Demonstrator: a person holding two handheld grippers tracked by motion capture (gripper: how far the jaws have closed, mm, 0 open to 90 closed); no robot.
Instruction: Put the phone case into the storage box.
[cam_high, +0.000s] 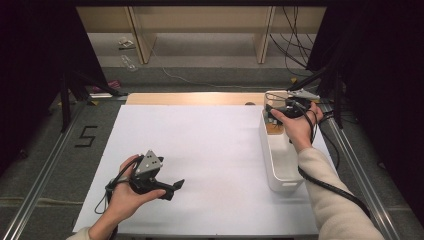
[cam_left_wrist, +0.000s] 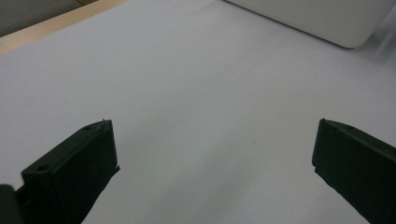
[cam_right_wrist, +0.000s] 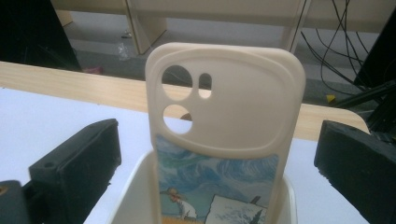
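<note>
Overhead, right gripper (cam_high: 278, 111) hovered at the far end of the white bin (cam_high: 280, 165), right side of the table (cam_high: 210, 150). Its jaws stood wide apart, either side of a cream phone case (cam_right_wrist: 224, 126) standing upright in the bin, not touching it. Left gripper (cam_high: 172, 187) was held low over the near-left table, jaws spread, nothing between them.

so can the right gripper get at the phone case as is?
Probably yes. The right gripper is open with a jaw on either side of the phone case, which stands upright in the white bin, nothing between them.
</note>
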